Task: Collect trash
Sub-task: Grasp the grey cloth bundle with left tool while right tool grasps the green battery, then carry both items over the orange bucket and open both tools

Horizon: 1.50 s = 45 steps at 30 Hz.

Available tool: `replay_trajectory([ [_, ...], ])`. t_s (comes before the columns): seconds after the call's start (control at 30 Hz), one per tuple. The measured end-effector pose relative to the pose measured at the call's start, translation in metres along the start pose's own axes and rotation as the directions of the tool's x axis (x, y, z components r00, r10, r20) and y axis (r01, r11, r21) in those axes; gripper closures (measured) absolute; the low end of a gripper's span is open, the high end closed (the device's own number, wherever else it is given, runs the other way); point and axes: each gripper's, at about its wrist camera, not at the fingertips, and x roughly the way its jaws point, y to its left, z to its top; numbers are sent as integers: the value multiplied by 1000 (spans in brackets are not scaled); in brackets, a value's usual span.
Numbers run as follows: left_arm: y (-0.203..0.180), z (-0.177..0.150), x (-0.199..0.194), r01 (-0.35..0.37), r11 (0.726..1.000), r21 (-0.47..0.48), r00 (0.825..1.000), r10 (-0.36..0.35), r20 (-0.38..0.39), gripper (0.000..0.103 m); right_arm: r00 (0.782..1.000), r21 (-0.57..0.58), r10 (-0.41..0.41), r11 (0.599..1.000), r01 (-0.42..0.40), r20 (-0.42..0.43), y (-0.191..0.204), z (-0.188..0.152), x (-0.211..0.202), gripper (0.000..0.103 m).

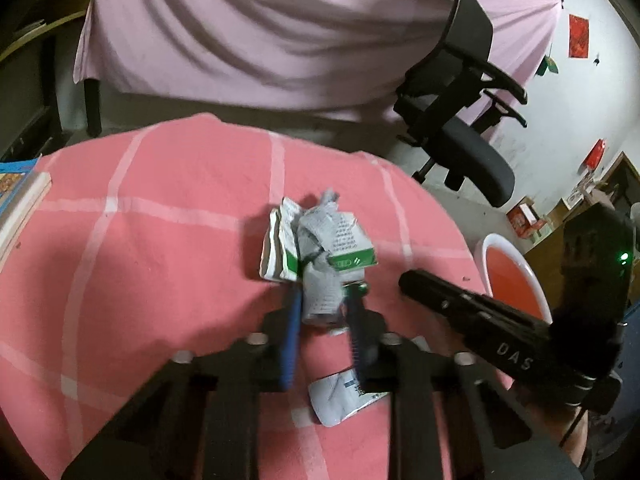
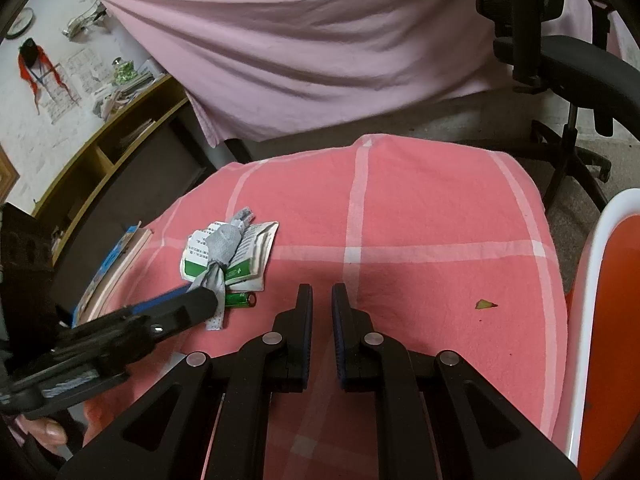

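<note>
A crumpled grey printed paper point(image 1: 320, 296) lies across a flattened green-and-white carton point(image 1: 348, 250) on the pink checked cloth point(image 1: 160, 240). My left gripper point(image 1: 323, 300) is shut on the near end of that paper, with its blue pads on both sides. In the right wrist view the left gripper point(image 2: 208, 298) pinches the grey paper point(image 2: 224, 246) beside the carton point(image 2: 240, 268). A green battery point(image 2: 240, 300) lies next to its tip. A torn white wrapper point(image 1: 340, 398) sits under the left gripper. My right gripper point(image 2: 322, 304) hovers shut and holds nothing.
A white basin with an orange inside point(image 2: 600, 280) stands off the table's right edge. Books point(image 2: 116, 268) lie at the left edge. A small green scrap point(image 2: 486, 304) sits on the cloth point(image 2: 420, 208). A black office chair point(image 1: 460, 120) and a pink draped sheet point(image 1: 260, 32) stand behind.
</note>
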Motion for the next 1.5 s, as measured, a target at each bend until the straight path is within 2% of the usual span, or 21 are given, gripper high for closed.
replay_trajectory([
  [0.07,-3,-1,-1,-2,1000,19,1000,2,8,98,1000,-3,-2,1000,2,1,-1,0,0,94],
  [0.1,-4,-2,-2,-8,1000,29,1000,7,16,99,1000,-5,-5,1000,5,0,-1,1,0,94],
  [0.27,2,-15,-19,-51,998,22,997,50,63,101,1000,-19,-17,1000,17,-2,2,2,2,94],
  [0.43,20,-30,-39,-114,993,-32,989,116,95,101,1000,-45,0,999,0,-8,9,1,3,92],
  [0.5,28,-35,-48,-142,988,-52,984,147,104,101,1000,-65,19,998,-19,-7,17,0,3,67],
  [0.57,37,-37,-54,-145,985,-89,983,154,104,101,1000,-85,20,996,-20,-5,25,-1,4,57],
  [0.83,59,-38,-71,-156,975,-158,975,178,131,101,999,-154,-5,988,0,-32,56,-6,16,52],
  [0.97,70,-38,-75,-146,972,-185,978,170,121,101,999,-186,-21,982,13,-40,70,-7,24,30],
  [1.03,74,-39,-77,-138,970,-202,978,165,125,101,997,-217,-64,975,53,-42,76,-8,28,30],
  [1.13,72,-38,-79,-141,968,-207,976,170,133,101,992,-252,-124,961,111,-36,81,-9,32,39],
  [1.17,72,-39,-79,-142,968,-207,976,172,135,101,991,-256,-131,959,118,-33,82,-10,32,46],
  [1.2,71,-39,-80,-143,968,-207,975,174,137,101,990,-258,-141,957,129,-27,82,-11,31,60],
  [1.23,70,-40,-80,-145,968,-205,974,175,140,101,990,-260,-140,957,128,-26,81,-11,30,62],
  [1.43,60,-45,-88,-159,972,-175,964,191,184,101,996,-298,-88,951,81,-11,84,-18,18,62],
  [1.5,52,-47,-93,-159,976,-148,956,189,225,101,998,-306,-55,950,64,38,85,-21,4,62],
])
